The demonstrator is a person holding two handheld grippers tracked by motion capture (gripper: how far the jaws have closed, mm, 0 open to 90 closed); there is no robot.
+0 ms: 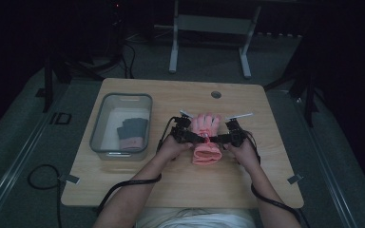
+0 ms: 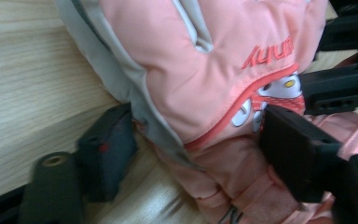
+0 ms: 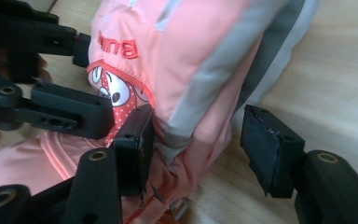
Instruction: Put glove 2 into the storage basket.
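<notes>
A pink padded glove (image 1: pixel 205 129) with grey side strips lies flat in the middle of the wooden table (image 1: pixel 123 185), fingers pointing away from me. Both grippers meet at its wrist, above the cuff. My left gripper (image 1: pixel 198 137) comes in from the left; in the left gripper view its jaws (image 2: pixel 198 133) straddle the glove (image 2: pixel 177 60), one pad just touching the grey edge and the other lying on the pink fabric. My right gripper (image 1: pixel 217 138) comes in from the right; its jaws (image 3: pixel 200 128) bracket the glove's (image 3: pixel 191 56) other edge, with the outer pad (image 3: pixel 268 149) standing clear of it.
A clear plastic bin (image 1: pixel 105 121) stands at the table's left and holds a grey glove with a pink cuff (image 1: pixel 133 133). A round cable hole (image 1: pixel 216 94) sits near the far edge. Cables trail off the near edge. A white frame (image 1: pixel 173 47) stands on the floor beyond.
</notes>
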